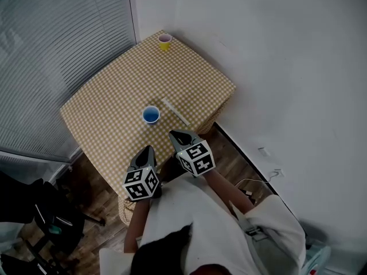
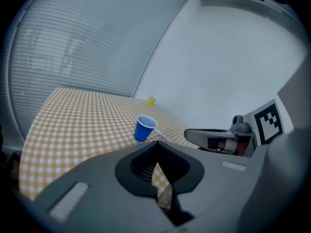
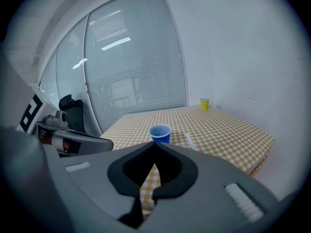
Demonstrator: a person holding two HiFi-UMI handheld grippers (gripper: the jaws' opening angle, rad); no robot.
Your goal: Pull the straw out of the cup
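A blue cup (image 1: pixel 151 114) stands upright near the front of the checked table (image 1: pixel 114 102), with nothing in it. A white straw (image 1: pixel 174 111) lies flat on the cloth just right of the cup. My left gripper (image 1: pixel 148 149) hovers at the table's front edge, short of the cup, its jaws shut and empty. To its right, my right gripper (image 1: pixel 175 135) is also shut and empty, its tip close to the straw's near end. The right gripper view shows the cup (image 3: pixel 160 132) and the straw (image 3: pixel 189 141) ahead of the gripper (image 3: pixel 155 144). The left gripper view has the cup (image 2: pixel 144 128) beyond the gripper (image 2: pixel 156 143).
A yellow cup (image 1: pixel 165 41) stands at the table's far corner by the white wall. Window blinds run along the left side. A black chair (image 1: pixel 54 219) stands on the wooden floor at the lower left. A socket and cable sit by the wall on the right.
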